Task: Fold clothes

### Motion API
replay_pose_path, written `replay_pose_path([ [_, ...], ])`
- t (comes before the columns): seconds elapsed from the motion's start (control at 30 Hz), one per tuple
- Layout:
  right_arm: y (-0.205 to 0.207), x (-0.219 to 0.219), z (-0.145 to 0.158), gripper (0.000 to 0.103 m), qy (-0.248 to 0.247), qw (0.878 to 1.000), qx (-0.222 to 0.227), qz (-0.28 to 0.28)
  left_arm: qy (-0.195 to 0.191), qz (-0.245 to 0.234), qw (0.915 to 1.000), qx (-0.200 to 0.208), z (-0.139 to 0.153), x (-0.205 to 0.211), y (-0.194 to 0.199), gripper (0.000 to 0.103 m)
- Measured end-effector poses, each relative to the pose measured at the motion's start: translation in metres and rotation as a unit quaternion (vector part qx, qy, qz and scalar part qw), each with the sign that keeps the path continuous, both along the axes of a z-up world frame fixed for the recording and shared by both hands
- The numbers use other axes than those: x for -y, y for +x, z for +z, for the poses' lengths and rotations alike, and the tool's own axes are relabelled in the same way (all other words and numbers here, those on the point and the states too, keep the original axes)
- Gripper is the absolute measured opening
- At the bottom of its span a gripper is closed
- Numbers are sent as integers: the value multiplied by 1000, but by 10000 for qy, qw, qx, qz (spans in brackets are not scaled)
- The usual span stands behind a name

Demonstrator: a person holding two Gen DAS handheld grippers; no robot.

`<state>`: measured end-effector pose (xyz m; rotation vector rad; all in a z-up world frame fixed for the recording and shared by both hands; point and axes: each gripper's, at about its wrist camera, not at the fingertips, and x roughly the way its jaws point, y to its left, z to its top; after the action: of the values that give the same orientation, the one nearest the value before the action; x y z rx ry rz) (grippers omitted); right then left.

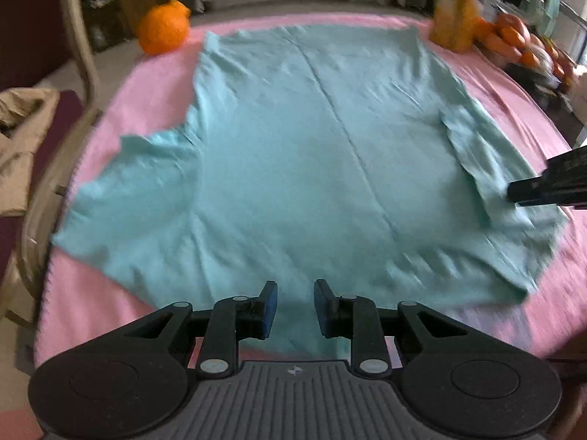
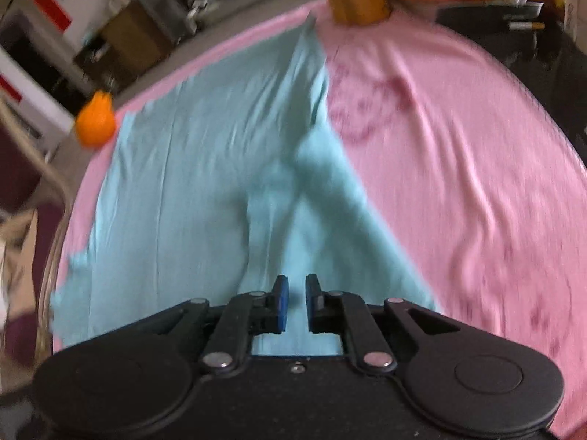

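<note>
A light teal T-shirt lies spread on a pink cloth that covers the table. Its left sleeve lies flat; its right sleeve is folded inward over the body. My left gripper is open and empty, just above the shirt's near edge. My right gripper is open with a narrow gap, empty, above the shirt's right side; its dark body also shows in the left wrist view by the right sleeve.
An orange ball-like object sits at the far left corner. A yellow box and a pile of fruit stand at the far right. A chair frame stands left of the table. The pink cloth stretches right.
</note>
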<state>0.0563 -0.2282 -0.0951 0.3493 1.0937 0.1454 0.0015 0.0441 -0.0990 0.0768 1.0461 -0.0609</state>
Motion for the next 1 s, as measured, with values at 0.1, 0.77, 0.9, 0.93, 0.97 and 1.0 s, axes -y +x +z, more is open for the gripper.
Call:
replay_pose_path([
  [0.1, -15, -12, -5, 13, -267, 9990, -40, 350, 42, 46, 10000, -37, 0, -3, -4, 28],
  [0.77, -26, 11, 34, 47, 1810, 9820, 523, 151, -2063, 4375, 8740, 476, 7, -215, 14, 26],
  [0.9, -24, 10, 30, 47, 1810, 9823, 463, 163, -1710, 4401, 8800, 527, 5, -217, 26, 26],
  [0.93, -23, 10, 29, 47, 1812, 9823, 451, 161, -1630, 4374, 8827, 535, 4, -216, 29, 26],
  [0.97, -23, 10, 28, 47, 1807, 9824, 436, 158, -1545, 4346, 8855, 565, 3, -216, 32, 25],
  [1.0, -22, 10, 27, 47, 1798, 9827, 419, 157, -1458, 4318, 8880, 609, 3, -215, 34, 21],
])
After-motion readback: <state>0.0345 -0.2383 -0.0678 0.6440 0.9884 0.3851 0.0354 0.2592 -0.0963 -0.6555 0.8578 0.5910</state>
